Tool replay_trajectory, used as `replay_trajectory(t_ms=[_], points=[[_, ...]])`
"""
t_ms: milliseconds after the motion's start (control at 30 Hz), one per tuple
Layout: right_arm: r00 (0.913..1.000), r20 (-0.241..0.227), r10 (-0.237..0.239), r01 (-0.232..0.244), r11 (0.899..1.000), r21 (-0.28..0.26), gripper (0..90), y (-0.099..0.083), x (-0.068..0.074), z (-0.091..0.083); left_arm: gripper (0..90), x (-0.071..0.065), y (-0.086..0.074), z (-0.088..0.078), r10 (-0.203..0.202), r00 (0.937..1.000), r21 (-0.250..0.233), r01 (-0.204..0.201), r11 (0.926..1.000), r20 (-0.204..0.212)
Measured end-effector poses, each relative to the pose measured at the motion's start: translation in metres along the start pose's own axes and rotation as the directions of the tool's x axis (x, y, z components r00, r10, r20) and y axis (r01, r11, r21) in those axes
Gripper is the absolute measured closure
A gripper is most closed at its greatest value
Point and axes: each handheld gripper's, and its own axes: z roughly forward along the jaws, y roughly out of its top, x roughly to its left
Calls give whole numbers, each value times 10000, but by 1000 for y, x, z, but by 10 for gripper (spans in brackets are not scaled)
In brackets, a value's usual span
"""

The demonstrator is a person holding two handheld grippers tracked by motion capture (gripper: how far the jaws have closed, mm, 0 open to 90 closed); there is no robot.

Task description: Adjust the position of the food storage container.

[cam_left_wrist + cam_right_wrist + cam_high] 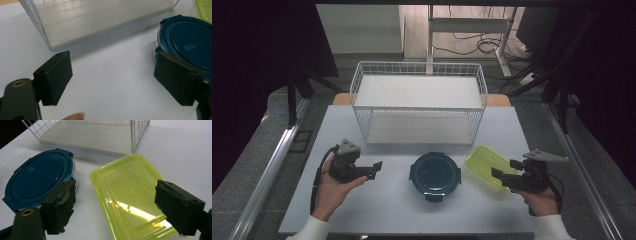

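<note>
White tabletop: yellow-green box [130, 197] looks light, stiff, slick (likely plastic); best gripped at its rim. Right gripper [115, 207] and left gripper [112, 77] gape wide, empty.

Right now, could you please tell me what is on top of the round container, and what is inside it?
A dark blue clip-on lid closes the round container. The lid is opaque, so the contents are hidden.

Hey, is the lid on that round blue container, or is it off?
On. The blue lid sits flat over the round container, with its side latch tabs folded down at the rim. Whether every latch is clicked fully shut, I cannot tell.
</note>
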Motion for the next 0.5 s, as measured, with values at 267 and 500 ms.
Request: replay_trajectory(t_ms=[267, 500], points=[[9997, -73, -217, 219, 9995, 226, 207, 3, 2, 3, 147, 0, 3, 0, 158, 9999, 55, -158, 9999, -39], [9997, -57, -225, 227, 9989, 404, 224, 0, 7, 1, 171, 3, 3, 2, 182, 9997, 78, -184, 9998, 149]])
